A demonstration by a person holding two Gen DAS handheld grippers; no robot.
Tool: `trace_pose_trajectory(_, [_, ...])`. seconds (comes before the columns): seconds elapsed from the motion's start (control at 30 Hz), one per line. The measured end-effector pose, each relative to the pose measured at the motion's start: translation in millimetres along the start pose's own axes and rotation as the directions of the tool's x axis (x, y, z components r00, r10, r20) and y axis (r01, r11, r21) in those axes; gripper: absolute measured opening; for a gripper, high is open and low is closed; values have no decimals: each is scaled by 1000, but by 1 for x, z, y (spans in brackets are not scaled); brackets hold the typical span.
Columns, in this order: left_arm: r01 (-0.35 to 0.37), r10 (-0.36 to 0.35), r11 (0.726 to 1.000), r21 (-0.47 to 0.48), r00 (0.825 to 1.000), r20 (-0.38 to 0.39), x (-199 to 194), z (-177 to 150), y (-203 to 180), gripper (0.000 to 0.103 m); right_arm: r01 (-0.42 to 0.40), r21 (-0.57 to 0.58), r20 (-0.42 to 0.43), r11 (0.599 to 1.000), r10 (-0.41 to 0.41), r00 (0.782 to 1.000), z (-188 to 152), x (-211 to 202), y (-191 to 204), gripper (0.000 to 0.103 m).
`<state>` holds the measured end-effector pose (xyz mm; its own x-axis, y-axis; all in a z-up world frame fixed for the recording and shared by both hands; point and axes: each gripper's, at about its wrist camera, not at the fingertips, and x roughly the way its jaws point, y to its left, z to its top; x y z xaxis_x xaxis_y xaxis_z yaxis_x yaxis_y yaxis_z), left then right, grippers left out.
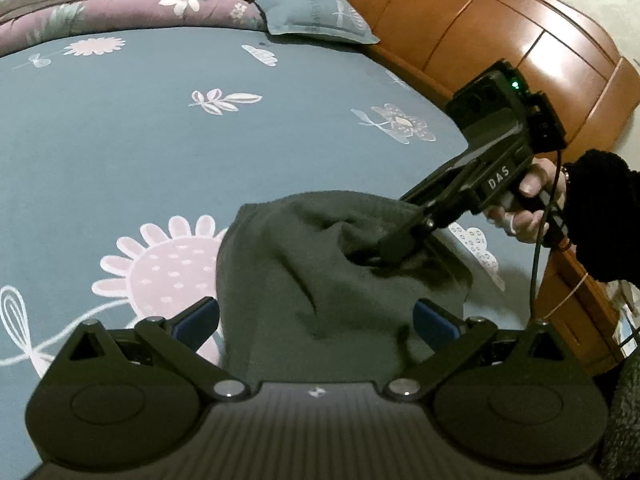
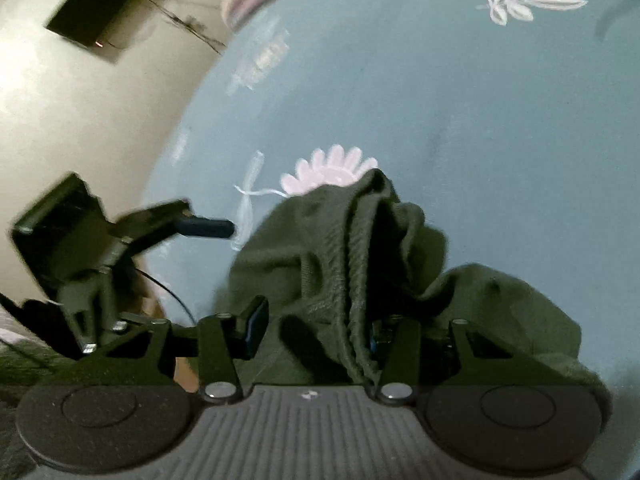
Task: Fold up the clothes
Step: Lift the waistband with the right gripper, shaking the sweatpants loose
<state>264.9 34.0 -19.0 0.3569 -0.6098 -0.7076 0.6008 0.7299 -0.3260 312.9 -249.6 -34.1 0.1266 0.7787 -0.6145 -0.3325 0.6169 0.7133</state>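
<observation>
the green garment [image 1: 320, 280] lies bunched on the bed [image 1: 120, 140], just ahead of both grippers. our left gripper [image 1: 316, 320] stands spread, cloth between untouched fingers. our right gripper [image 2: 316, 320], half-closed, has the ribbed hem [image 2: 360, 280] between its fingers without clamping it.

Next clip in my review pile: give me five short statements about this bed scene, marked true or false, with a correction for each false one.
1. The dark green knit garment lies bunched on the bed. True.
2. The grey-blue bedsheet is plain. False: it carries pink and white flower prints.
3. The right gripper reaches into the garment's folds. True.
4. The left gripper is clamped shut on cloth. False: its jaws stand wide apart, with the garment between them.
5. The wooden headboard is painted white. False: it is glossy orange-brown wood.
</observation>
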Motion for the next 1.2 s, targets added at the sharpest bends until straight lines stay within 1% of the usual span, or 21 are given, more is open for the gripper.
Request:
trace_pose_trajectory(0.03, [-8,8,1000,-5,1000,0,1,-1,-5,102,-5,-2,1,1000,5,1000,0,0,-3,41])
trace_pose_trajectory(0.07, [-18,18,1000,-8,1000,1,1,-1,-10,102,-10,-4,0,1000,10,1000,-1,1,-6,39])
trace_pose_trajectory(0.1, [-33,33,999,-5,999,1,3,-1,-16,102,-12,-12,-4,1000,12,1000,0,4,-10,31])
trace_pose_trajectory(0.13, [-56,56,998,2,998,-2,5,-1,-23,102,2,-21,-12,1000,-2,1000,1,8,-12,20])
trace_pose_trajectory(0.2, [-129,129,992,16,991,-15,11,0,-38,102,60,-63,-44,996,-63,997,5,22,-12,15])
trace_pose_trajectory(0.27, [-195,195,981,22,981,-22,14,1,-52,102,84,-149,-50,985,-92,994,7,25,-3,14])
trace_pose_trajectory(0.33, [-243,243,970,13,970,-17,13,2,-67,102,119,-214,-32,969,-129,991,12,22,5,13])
trace_pose_trajectory(0.4, [-241,242,970,13,970,-19,11,2,-76,102,159,-257,2,953,-164,987,20,13,10,12])
trace_pose_trajectory(0.47, [-262,261,965,-6,965,-17,11,3,-83,102,212,-299,37,930,-211,977,28,2,15,12])
trace_pose_trajectory(0.5, [-276,276,961,-9,961,-17,11,4,-86,102,252,-321,59,913,-246,967,31,-4,17,12])
trace_pose_trajectory(0.57, [-300,300,954,-9,954,-12,11,5,-94,102,308,-320,96,896,-293,951,34,-15,13,12])
trace_pose_trajectory(0.63, [-305,305,952,-5,952,-2,13,9,-102,102,362,-313,133,878,-337,932,38,-26,8,12])
trace_pose_trajectory(0.7, [-303,303,953,0,953,7,15,12,-109,102,439,-293,178,849,-403,898,39,-42,1,12])
trace_pose_trajectory(0.87, [-304,304,952,41,953,1,30,20,-123,102,520,-207,235,828,-474,849,33,-81,-27,12])
trace_pose_trajectory(0.97, [-286,287,956,69,958,-7,38,24,-131,102,591,-189,251,784,-544,801,25,-96,-36,12])
trace_pose_trajectory(1.07, [-270,272,959,88,962,-8,46,27,-140,102,634,-151,260,758,-588,766,22,-118,-48,12])
trace_pose_trajectory(1.2, [-257,259,960,112,966,-10,50,29,-148,102,669,-65,240,740,-639,731,24,-132,-75,12])
